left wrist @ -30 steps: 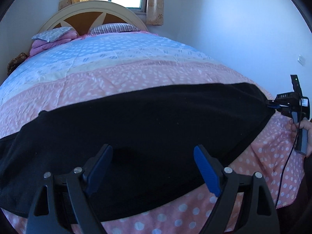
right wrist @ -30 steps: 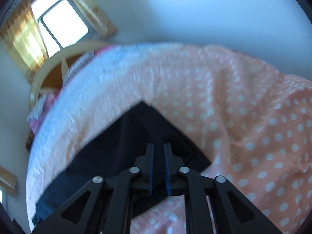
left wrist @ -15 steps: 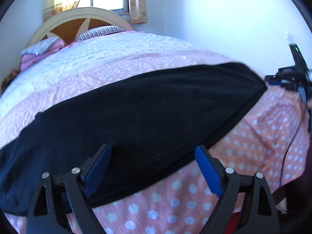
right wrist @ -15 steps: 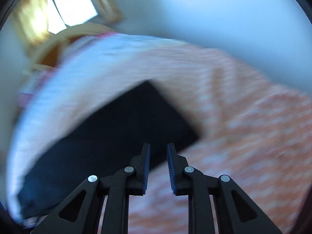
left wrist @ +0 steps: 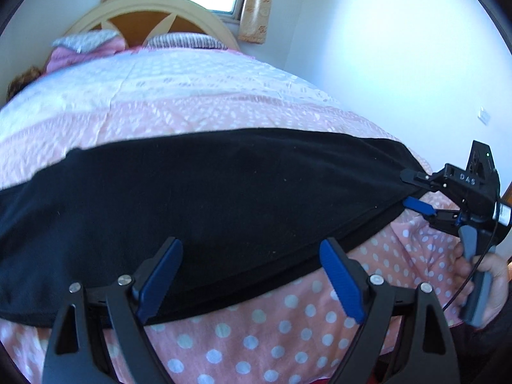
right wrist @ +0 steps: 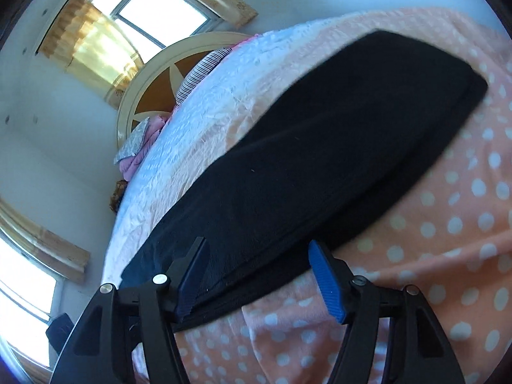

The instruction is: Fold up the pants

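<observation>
Black pants (left wrist: 204, 198) lay folded lengthwise across the pink dotted bedspread (left wrist: 256, 339). Your left gripper (left wrist: 252, 275) stood wide, empty, over their near edge; your right gripper (right wrist: 260, 276) was opening, gripping nothing, pads astride that edge

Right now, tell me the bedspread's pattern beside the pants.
Pink bedspread with white polka dots, clearest in the left wrist view.

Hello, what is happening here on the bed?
A person is folding black pants laid long across a pink dotted bedspread. The left claw hovers wide open over the near edge, gripping nothing. The right claw is at the pants' end, its jaws opening, the pads not pressing the cloth.
</observation>
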